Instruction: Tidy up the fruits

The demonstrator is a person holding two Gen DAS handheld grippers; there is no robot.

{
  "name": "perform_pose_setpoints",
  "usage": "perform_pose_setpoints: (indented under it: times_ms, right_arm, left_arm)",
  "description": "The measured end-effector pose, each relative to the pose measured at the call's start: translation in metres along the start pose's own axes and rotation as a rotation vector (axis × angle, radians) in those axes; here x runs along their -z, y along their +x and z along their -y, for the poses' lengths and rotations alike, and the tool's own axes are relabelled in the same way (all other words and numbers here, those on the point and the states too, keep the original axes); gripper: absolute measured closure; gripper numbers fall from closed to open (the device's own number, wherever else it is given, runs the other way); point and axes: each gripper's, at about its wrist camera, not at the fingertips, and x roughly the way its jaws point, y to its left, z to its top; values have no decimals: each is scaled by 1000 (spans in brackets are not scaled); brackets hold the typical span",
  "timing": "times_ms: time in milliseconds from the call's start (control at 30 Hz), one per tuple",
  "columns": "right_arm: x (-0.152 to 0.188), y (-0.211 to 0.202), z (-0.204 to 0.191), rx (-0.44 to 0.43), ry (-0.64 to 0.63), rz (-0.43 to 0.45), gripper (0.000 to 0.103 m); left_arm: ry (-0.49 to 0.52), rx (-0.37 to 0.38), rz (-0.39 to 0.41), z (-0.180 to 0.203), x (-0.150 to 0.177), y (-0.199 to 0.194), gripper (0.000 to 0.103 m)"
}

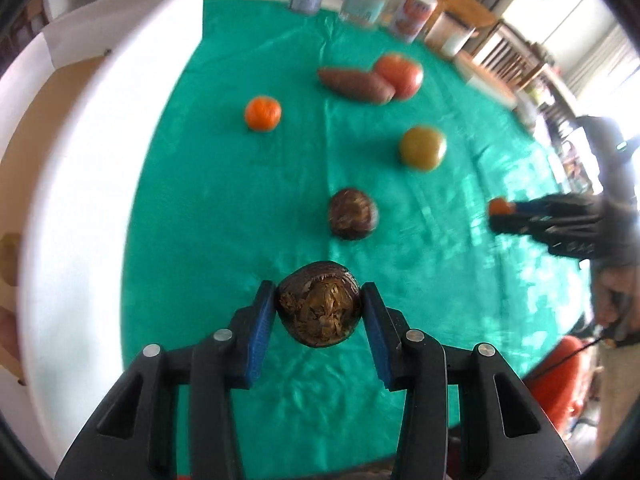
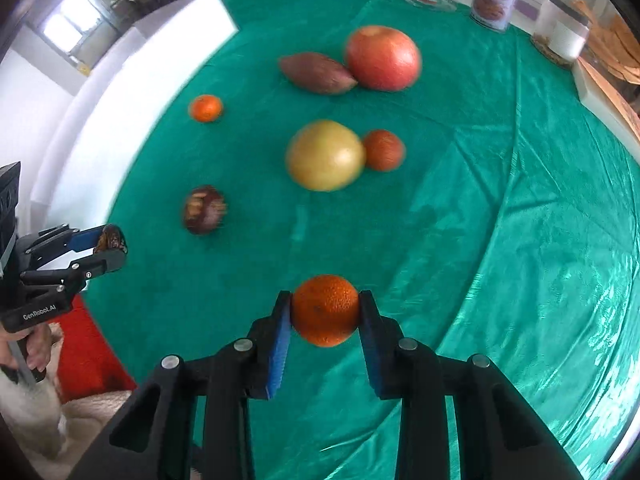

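In the left wrist view, the left tool pinched a dark brown wrinkled round fruit above the green-clothed desk. In the right wrist view, the right tool pinched a small orange dimpled mandarin above the same desk.

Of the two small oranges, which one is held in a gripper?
The orange clamped between the right gripper fingers, above the cloth. The other orange lies loose on the green cloth, far left, with nothing touching it.
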Motion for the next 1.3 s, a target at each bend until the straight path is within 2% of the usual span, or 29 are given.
perform_pose_setpoints:
  times_ms: [33, 100, 200, 267, 333, 467, 600, 667, 733, 800, 867, 933, 1033, 1167, 1300]
  right_arm:
    - [-1, -7, -11, -20, -14, 10, 70]
    - [-6, -23, -45, -58, -63, 38, 70]
    - [-28, -42, -112, -138, -157, 97, 70]
    - [-41, -49, -163, -198, -218, 134, 70]
    - [-56, -47, -215, -265, -279, 155, 70]
    - [-74, -17, -304, -325, -376, 131, 70]
    - [-83, 28, -353, -285, -414, 85, 69]
    - [-89, 48, -365, -263, -403, 62, 68]
    - [-90, 55, -367, -253, -382, 64, 56]
    - [-90, 48, -359, -273, -352, 96, 52]
    - [-88, 28, -336, -285, -332, 138, 49]
    - [-84, 7, -314, -264, -332, 207, 36]
    - [-60, -26, -278, -196, -320, 320, 22]
    - [-10, -32, -204, -63, -241, 390, 21]
    - [45, -24, -117, 86, -95, 412, 21]
  left_arm:
    - [-6, 22, 33, -6, -1, -21, 59]
    - [-15, 14, 105, -22, -4, -60, 59]
    - [-60, -73, 194, -65, -4, -110, 59]
    - [-111, -149, 217, -97, 0, -128, 59]
    - [-180, -218, 204, -133, 10, -134, 59]
    - [-294, -271, 149, -183, 36, -117, 59]
    - [-348, -259, 112, -209, 58, -100, 58]
    - [-350, -272, 104, -209, 62, -97, 53]
    - [-338, -300, 117, -209, 60, -96, 29]
    - [-329, -325, 159, -199, 59, -99, 20]
    - [-314, -330, 204, -185, 53, -102, 18]
    - [-279, -317, 245, -163, 51, -107, 14]
    - [-194, -297, 287, -119, 51, -103, 10]
    - [-78, -233, 297, -47, 55, -71, 9]
    - [27, -210, 256, 10, 60, -27, 9]
